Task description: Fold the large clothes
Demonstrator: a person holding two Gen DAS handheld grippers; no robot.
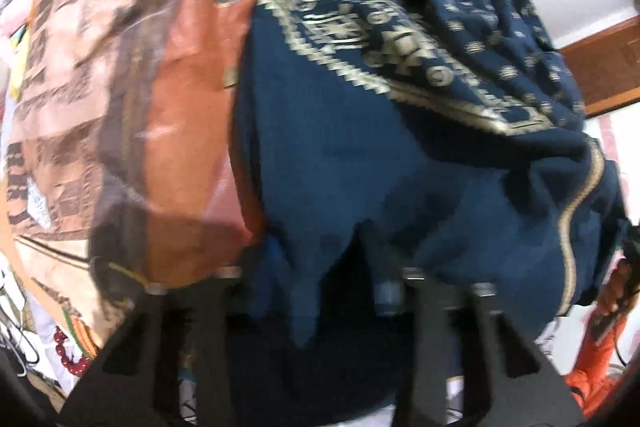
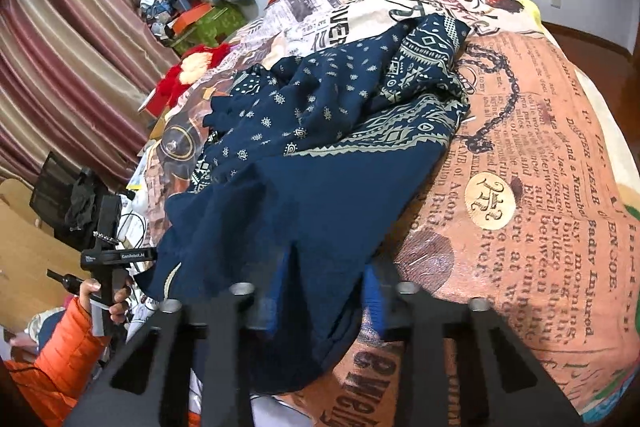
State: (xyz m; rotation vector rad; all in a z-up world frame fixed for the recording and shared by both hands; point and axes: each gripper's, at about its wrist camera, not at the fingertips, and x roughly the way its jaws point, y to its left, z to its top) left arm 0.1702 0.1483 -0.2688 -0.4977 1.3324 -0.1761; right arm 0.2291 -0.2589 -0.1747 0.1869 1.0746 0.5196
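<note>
Both clamp the navy dress [image 2: 320,163]: right hand-held gripper [image 2: 326,307], left hand-held gripper [image 1: 320,291]. Only the right view shows curtains [image 2: 68,39], bed [image 2: 540,187].

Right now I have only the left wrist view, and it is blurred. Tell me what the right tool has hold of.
Observer: The right tool is clamped on the near edge of the blue garment.
Operator: Say how the rest of it lies.
Observer: It lies crumpled across the printed bedspread, with its patterned part bunched toward the far side.
Operator: Now place my left tool.
Observer: The left tool meets the same edge further left, held by a hand in an orange sleeve.
</note>
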